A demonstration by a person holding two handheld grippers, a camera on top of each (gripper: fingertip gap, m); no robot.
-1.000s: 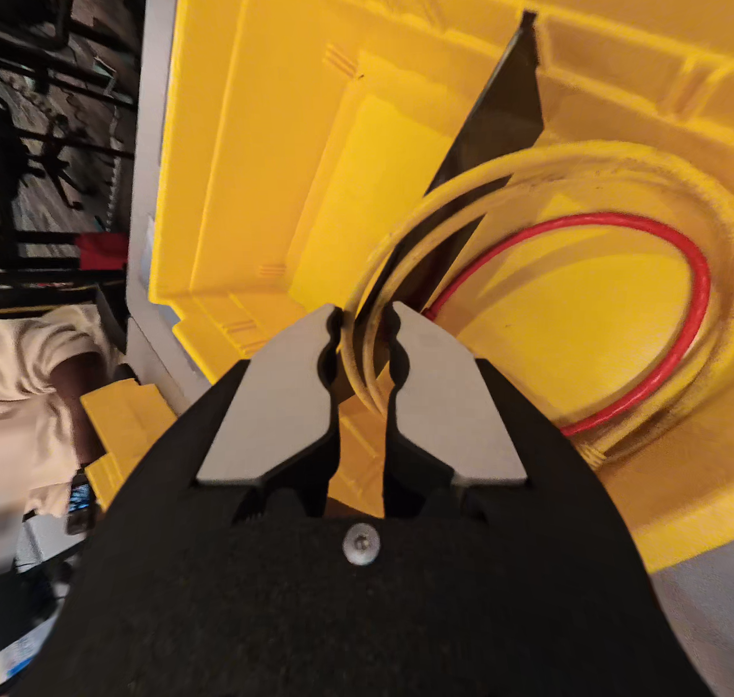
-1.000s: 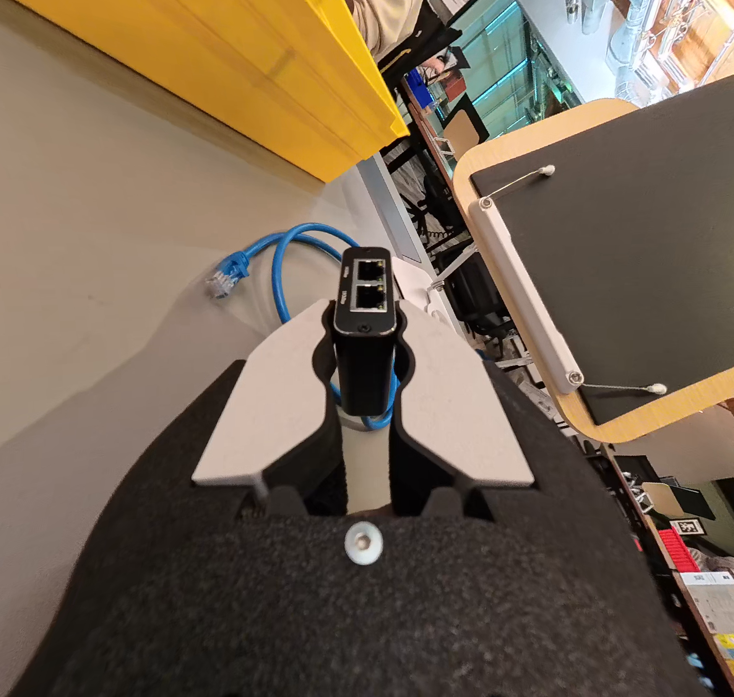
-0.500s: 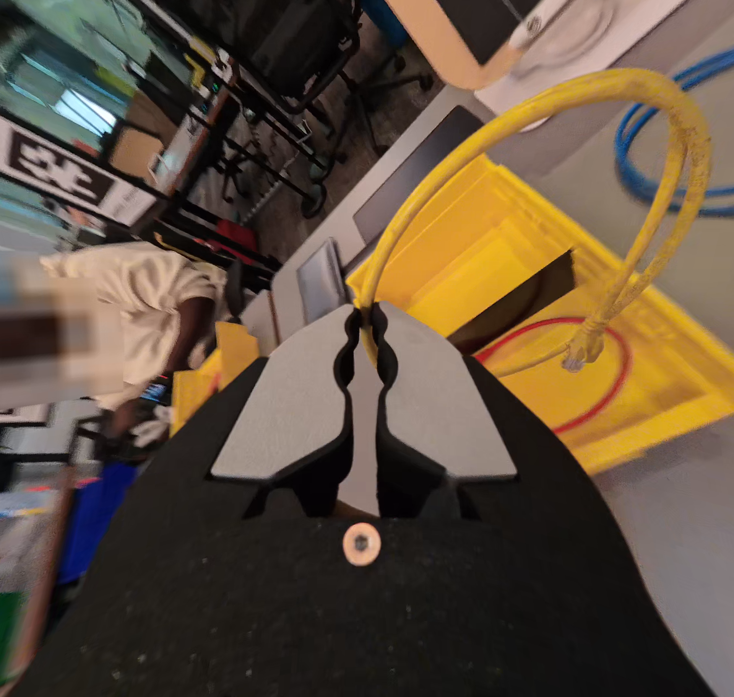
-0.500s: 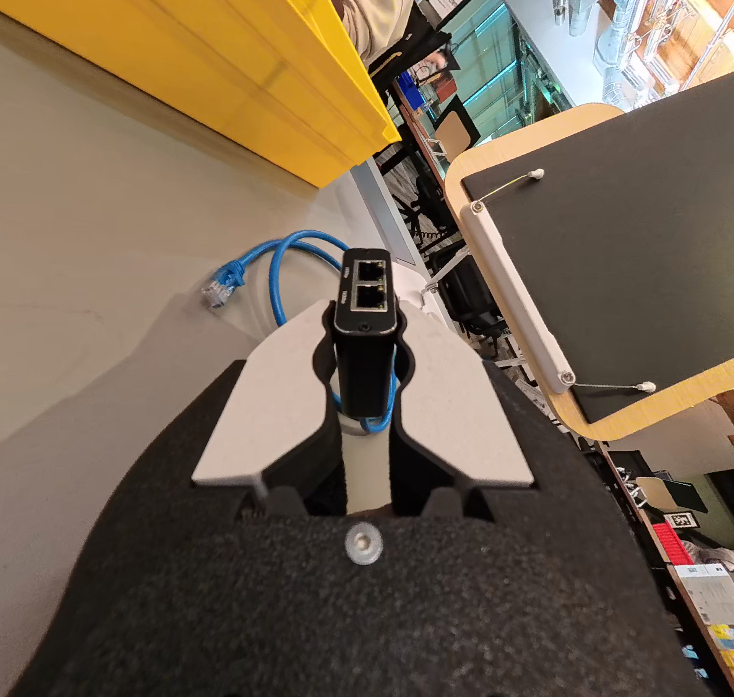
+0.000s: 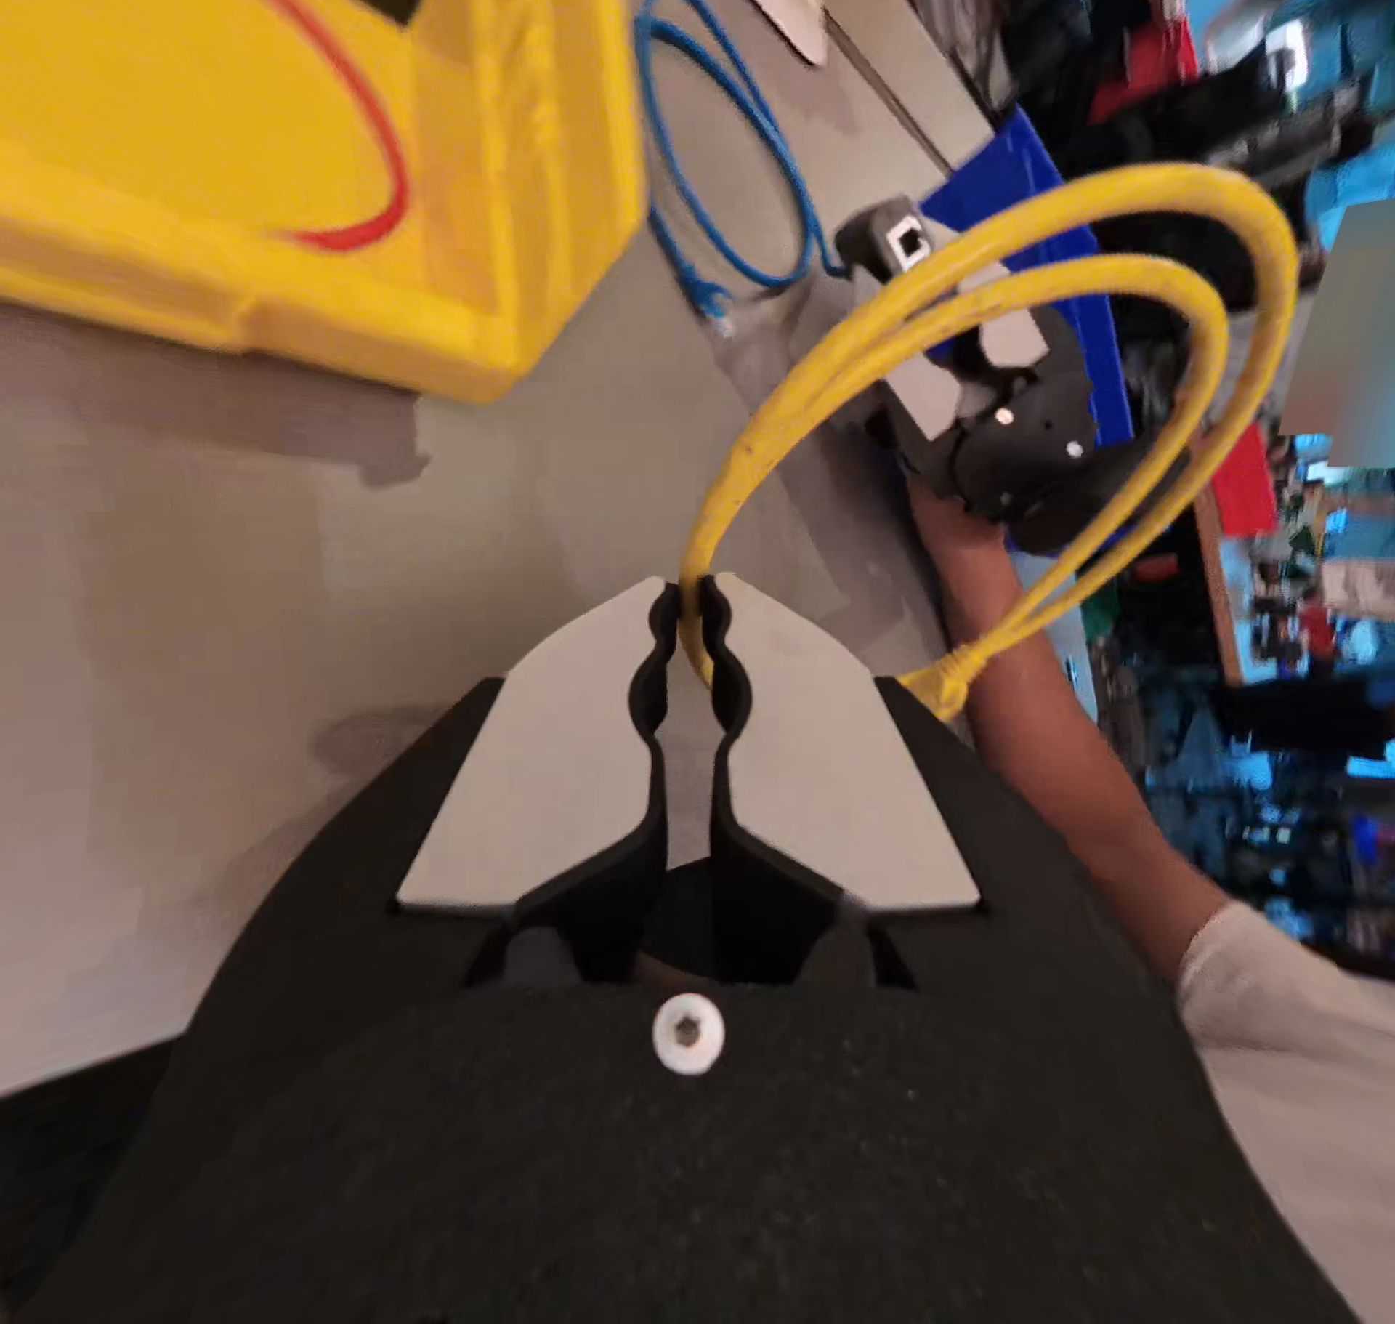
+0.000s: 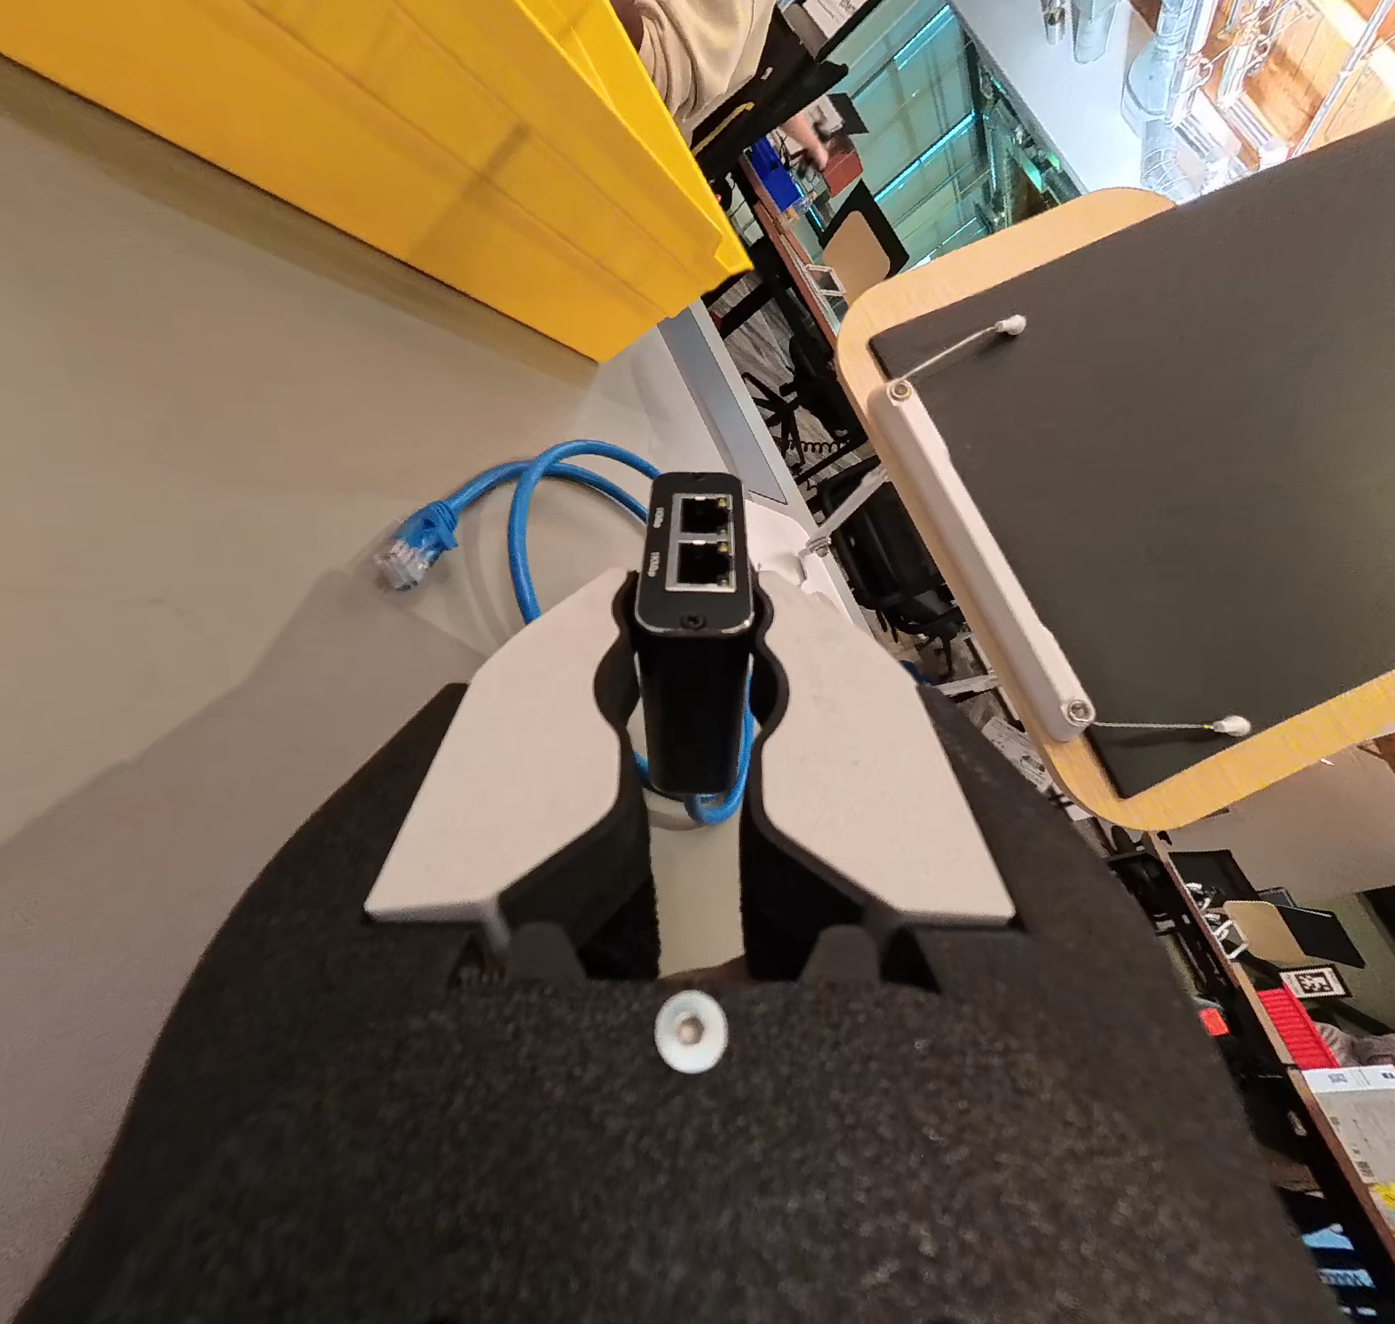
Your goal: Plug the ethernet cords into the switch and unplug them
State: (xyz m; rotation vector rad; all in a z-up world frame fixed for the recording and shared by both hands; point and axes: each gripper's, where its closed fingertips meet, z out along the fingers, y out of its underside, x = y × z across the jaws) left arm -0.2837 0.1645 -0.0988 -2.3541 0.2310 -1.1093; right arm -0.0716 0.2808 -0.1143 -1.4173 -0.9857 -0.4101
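**Switch clamped in right gripper, yellow cord clamped in left gripper**

The black switch (image 6: 691, 631) sits at the centre of the right wrist view, upright between the two grey fingers (image 6: 528, 759) of the right gripper (image 6: 691, 608), which are closed against its sides. Its port face projects past the fingertips and shows two sockets, one above the other, both unoccupied. The lower end of the switch is hidden between the fingers. A blue ethernet cord (image 6: 528, 502) loops behind the switch on the grey table (image 6: 189, 457). Its clear plug lies free on the table at centre left, and a short bend of it shows below the switch body. Where that cord ends cannot be determined.

In the left wrist view, the left gripper (image 5: 691, 589) is closed on the yellow ethernet cord (image 5: 981, 231) at the fingertips. The cord rises from the tips and arcs in two strands through the upper right of the frame. Its yellow plug boot (image 5: 936, 684) hangs just right of the right finger, partly cut off by it. The plug tip is not visible.

The switch and right gripper appear smaller behind the yellow loop, upper right of centre. A yellow bin (image 5: 491, 155) fills the upper left and holds a red cord (image 5: 377, 125), partly cut off. The background is blurred.
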